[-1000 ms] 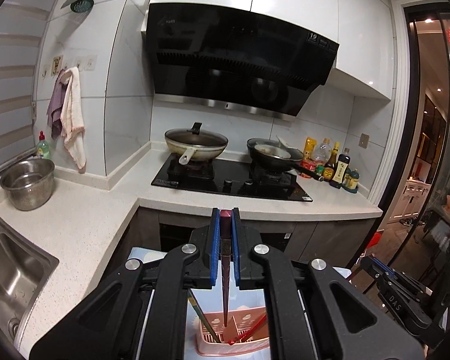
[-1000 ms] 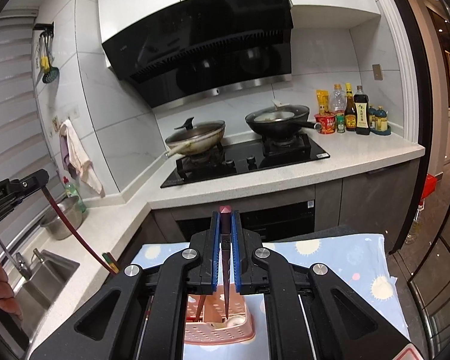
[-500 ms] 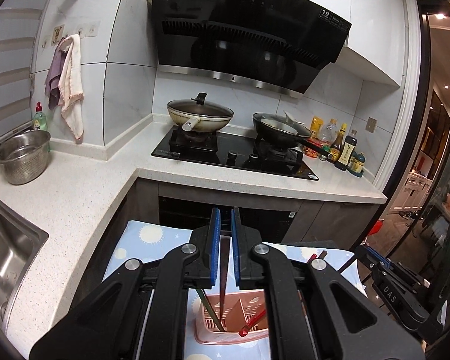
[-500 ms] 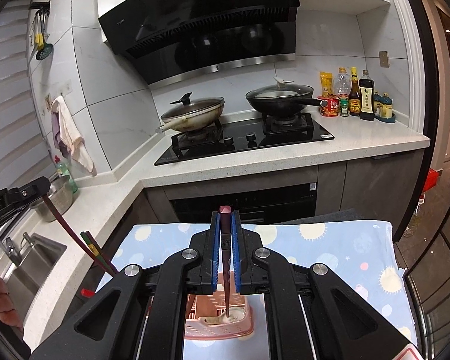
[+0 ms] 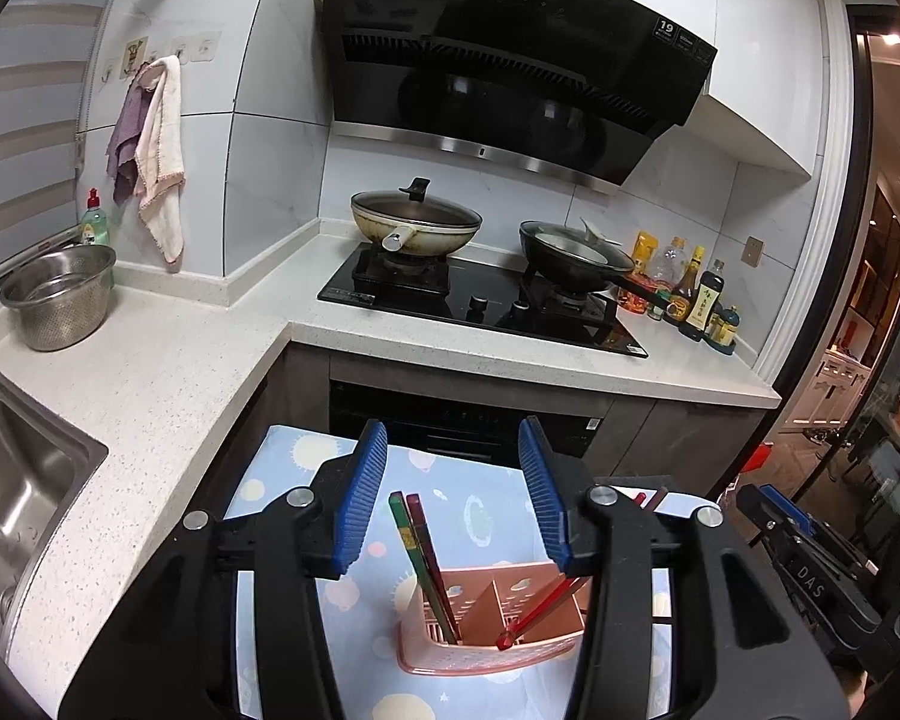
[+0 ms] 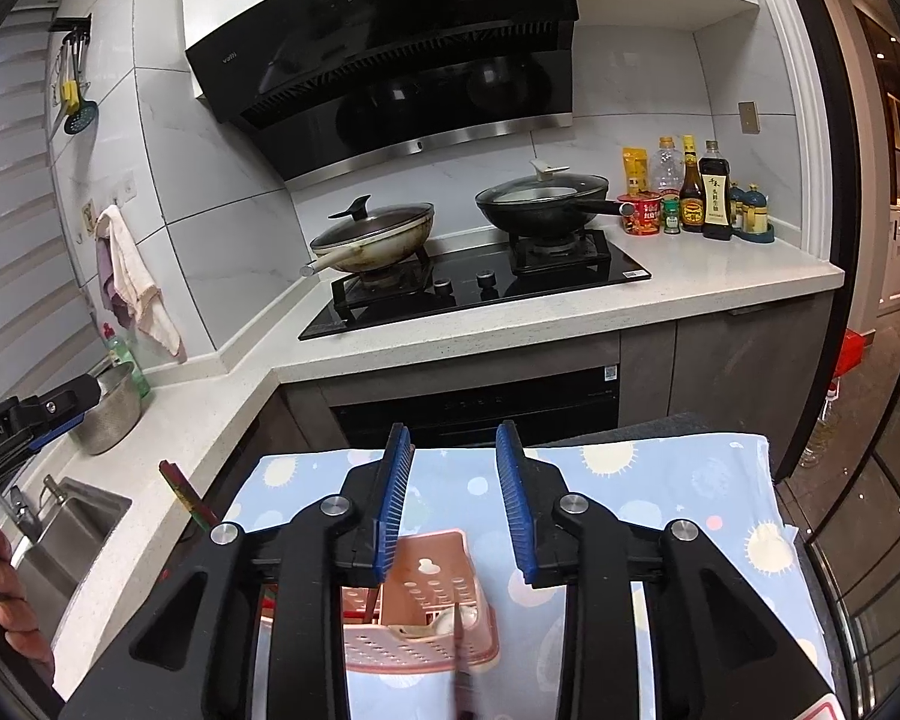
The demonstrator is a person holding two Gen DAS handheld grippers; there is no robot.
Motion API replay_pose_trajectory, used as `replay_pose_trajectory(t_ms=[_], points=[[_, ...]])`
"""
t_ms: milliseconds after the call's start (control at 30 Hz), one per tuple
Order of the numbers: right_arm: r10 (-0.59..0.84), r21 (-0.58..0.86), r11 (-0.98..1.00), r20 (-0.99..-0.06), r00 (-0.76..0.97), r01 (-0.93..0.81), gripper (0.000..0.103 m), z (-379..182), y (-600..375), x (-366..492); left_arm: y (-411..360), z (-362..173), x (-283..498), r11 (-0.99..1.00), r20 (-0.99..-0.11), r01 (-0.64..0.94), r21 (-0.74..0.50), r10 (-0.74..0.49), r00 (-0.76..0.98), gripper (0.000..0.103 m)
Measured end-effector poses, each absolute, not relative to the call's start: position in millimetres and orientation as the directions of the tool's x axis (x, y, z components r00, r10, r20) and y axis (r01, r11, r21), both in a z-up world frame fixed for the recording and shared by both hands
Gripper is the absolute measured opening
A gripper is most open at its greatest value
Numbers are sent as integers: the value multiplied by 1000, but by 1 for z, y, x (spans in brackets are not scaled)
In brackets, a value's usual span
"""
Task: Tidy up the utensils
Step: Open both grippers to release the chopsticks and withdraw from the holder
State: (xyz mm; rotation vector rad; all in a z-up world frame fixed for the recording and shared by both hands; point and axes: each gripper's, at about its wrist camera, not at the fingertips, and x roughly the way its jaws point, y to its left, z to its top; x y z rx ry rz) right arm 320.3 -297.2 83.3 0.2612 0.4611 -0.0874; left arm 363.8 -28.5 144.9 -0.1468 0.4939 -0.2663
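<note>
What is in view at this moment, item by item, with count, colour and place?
utensil holder: one, pink, on the patterned cloth under both grippers
chopsticks: at least three; one green and one dark red lean left in the holder, one red leans right
cloth: one, light blue with suns, on the near surface
woks: two, lidded, cream on the left burner, black on the right
metal bowl: one, steel, on the counter by the sink
sink: one, steel, far left
towels: two, white and purple, hanging on wall hooks
sauce bottles: several, right of the stove
left gripper: black, blue pads, jaws opening, nothing gripped
right gripper: same, jaws opening, nothing gripped
hand: one, left edge of the right wrist view
</note>
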Motion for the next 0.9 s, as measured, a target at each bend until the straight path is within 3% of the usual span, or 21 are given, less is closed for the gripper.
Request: replay_pose_trajectory(t_ms=[533,900], points=[[-3,227,966,-459,889,120,29,82,-284,259,-16,130,318,959,-483,211,-191,-279,830,44],[24,201,974,-544,839,102,29,43,-261,187,-8,91,263,958,-554,206,-199,-283,783,44]])
